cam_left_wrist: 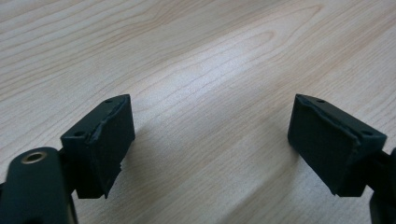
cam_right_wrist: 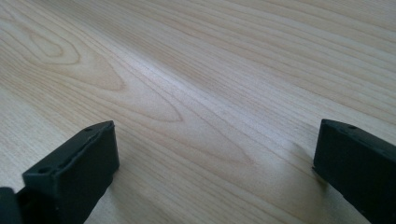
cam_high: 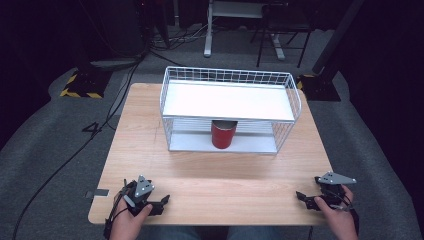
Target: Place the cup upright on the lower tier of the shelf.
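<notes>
Left gripper (cam_high: 161, 205) rests at the desk's (cam_high: 210, 180) near-left corner, jaws spread wide, nothing between them, only bare wood. Right gripper (cam_high: 304, 199) sits at the near-right edge, also wide open and empty. Both are well apart from the white wire rack (cam_high: 230, 107) at the desk's far middle. A red can (cam_high: 223, 134) stands upright on the rack's lower level, under its shelf.

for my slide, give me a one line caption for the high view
Red can on the lower shelf of a white wire rack; left gripper and right gripper rest open at the table's near edge.
</notes>
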Motion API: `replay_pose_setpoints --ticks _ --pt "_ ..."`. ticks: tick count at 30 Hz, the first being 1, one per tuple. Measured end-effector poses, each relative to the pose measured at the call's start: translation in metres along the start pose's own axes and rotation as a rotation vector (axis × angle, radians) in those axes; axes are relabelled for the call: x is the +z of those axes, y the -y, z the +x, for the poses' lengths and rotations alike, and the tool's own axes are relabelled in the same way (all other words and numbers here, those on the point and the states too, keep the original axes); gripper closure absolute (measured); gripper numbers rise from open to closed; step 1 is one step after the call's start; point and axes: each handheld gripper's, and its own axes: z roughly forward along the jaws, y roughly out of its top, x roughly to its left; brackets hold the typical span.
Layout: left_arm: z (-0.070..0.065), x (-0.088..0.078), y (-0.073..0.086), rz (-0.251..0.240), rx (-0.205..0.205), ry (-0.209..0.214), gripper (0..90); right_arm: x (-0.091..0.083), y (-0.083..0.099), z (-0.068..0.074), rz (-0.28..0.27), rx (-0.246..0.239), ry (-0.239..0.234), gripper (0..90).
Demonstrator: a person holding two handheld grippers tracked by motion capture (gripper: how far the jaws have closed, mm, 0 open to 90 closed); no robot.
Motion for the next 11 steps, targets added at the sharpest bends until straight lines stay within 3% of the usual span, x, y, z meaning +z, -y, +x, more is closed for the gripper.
replay_pose_setpoints --ticks 11 --pt "-0.0043 0.0007 0.0056 -0.035 -0.021 -0.022 9.7 -0.0005 0.0004 0.0006 0.001 0.000 -0.001 0.0"
